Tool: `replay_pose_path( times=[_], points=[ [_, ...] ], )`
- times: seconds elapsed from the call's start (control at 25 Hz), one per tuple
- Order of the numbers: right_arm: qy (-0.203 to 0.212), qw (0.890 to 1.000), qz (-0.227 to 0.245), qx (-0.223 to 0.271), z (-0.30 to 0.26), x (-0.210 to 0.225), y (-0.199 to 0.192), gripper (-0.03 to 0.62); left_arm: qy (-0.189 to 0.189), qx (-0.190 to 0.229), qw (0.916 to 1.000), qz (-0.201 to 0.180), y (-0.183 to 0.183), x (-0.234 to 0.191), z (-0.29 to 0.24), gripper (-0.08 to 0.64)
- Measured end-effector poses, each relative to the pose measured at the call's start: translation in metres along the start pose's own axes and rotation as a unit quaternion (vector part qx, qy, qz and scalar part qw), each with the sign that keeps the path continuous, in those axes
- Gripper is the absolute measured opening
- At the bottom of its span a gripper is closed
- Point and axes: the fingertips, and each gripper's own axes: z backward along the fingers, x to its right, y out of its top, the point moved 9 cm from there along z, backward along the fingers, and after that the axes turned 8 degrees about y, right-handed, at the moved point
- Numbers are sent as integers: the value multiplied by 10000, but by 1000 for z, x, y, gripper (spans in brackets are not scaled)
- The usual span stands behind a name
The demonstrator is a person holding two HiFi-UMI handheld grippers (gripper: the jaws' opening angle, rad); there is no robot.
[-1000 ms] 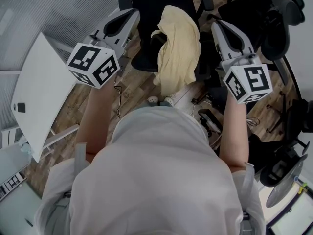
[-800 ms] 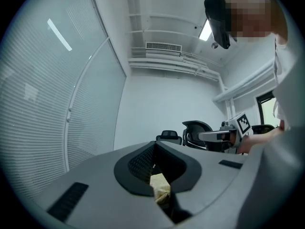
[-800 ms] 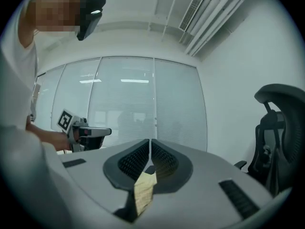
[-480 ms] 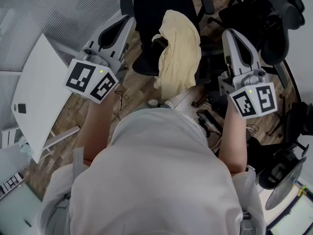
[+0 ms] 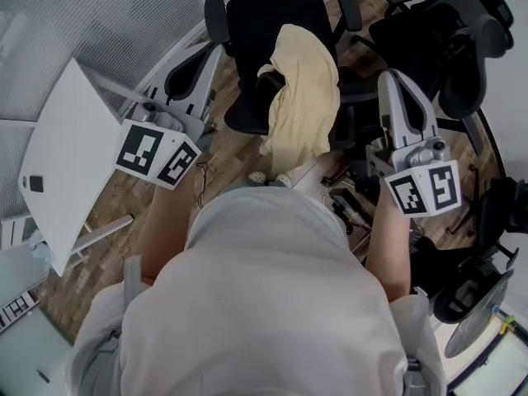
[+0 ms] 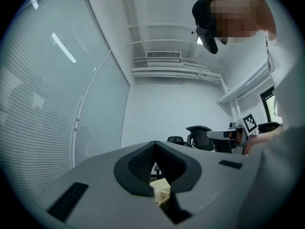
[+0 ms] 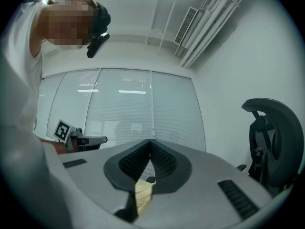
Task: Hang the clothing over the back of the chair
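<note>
Left claw (image 6: 155,144): jaws pressed together, gripping nothing. A yellow scrap of cloth (image 6: 161,190) shows through the slot under its pads. Right claw (image 7: 150,142): jaws have just been closing and now meet, empty, with a like yellow sliver below. Only the head view shows the cloth draped over the back of the chair (image 5: 262,19), apart from both claws. Both forearms reach forward, claws roughly level, flanking the chair.
</note>
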Motion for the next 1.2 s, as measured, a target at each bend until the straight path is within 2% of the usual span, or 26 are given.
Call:
replay_pose_path(
  times=[0.32, 1.2],
  points=[
    [-79, 10000, -44, 15, 5, -4, -6, 23, 72, 28, 10000, -39, -4, 6, 5, 14],
    [-112, 9999, 27, -22, 9, -15, -10, 21, -84, 15, 10000, -22, -7, 12, 7, 14]
  ],
)
